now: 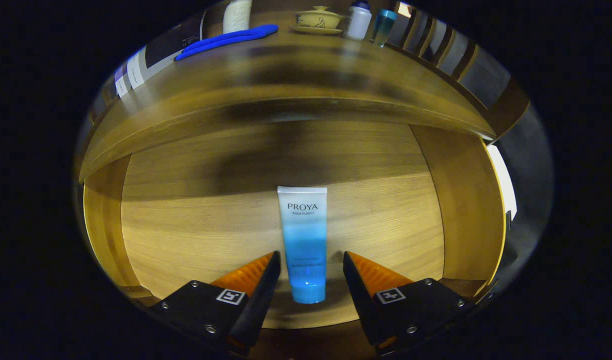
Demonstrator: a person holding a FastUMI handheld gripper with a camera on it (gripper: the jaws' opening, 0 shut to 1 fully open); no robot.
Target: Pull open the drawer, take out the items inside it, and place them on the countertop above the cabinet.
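The wooden drawer [195, 220] is pulled out and I look down into it. A white-and-blue tube [302, 240] lies flat on the drawer floor, cap end toward me. My gripper [311, 257] is open, and the tube's lower half lies between the two fingertips with a gap on each side. Above the drawer runs the wooden countertop [285, 80]. On the countertop lie a blue flat item [225, 40], a white tube [237, 15], a lidded cup on a saucer [317, 20], a white bottle [358, 20] and a teal bottle [384, 25].
The drawer's side walls [468, 200] rise left and right of the tube. A slatted wooden rail [436, 47] stands at the countertop's right end. A pale box [135, 70] sits at the countertop's left.
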